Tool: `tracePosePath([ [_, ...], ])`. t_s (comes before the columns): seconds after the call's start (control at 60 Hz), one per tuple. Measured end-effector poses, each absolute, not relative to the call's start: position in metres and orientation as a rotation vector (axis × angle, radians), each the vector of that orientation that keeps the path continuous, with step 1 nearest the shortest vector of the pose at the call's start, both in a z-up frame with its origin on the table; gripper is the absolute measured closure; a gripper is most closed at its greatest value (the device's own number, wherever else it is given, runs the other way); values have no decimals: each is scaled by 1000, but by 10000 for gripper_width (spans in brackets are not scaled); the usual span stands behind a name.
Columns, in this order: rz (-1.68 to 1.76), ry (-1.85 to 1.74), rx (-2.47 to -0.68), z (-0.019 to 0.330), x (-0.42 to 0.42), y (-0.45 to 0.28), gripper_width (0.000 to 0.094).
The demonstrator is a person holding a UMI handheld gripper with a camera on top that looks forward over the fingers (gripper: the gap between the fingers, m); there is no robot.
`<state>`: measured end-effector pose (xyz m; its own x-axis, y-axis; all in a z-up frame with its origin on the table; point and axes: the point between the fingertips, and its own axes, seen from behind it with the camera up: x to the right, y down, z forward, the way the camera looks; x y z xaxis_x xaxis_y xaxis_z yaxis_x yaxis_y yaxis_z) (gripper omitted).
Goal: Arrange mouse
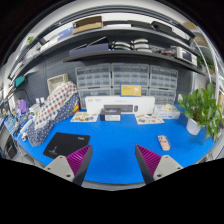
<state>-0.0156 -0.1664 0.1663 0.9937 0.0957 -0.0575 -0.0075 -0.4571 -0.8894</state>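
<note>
A small pinkish mouse (163, 143) lies on the blue table (115, 140), just ahead of my right finger (152, 160). A black mouse pad (65, 144) lies flat on the table just ahead of my left finger (72, 161). My gripper (112, 162) is open and empty, held low over the near part of the table, with bare blue surface between the fingers. The mouse and the pad lie well apart, on opposite sides of the gripper.
A potted plant (201, 108) stands at the right. A white box (122, 105) with a yellow label stands at the back, with small blue items (86, 117) in front. A patterned cloth bundle (55, 107) is at the left. Shelves with bins (120, 78) line the wall.
</note>
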Motion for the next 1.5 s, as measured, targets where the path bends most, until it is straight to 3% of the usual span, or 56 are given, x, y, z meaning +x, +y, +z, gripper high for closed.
tracePosePath([
  [0.317,35,25,-2188,57,75,-176,70],
  [0.5,-28,87,-2238,18,149,-158,72],
  [0.967,-62,83,-2247,-10,248,3,101],
  [1.217,-15,74,-2262,-18,232,21,465],
  [1.4,-19,95,-2299,-20,231,19,631],
  [1.5,-94,137,-2338,-17,232,18,636],
])
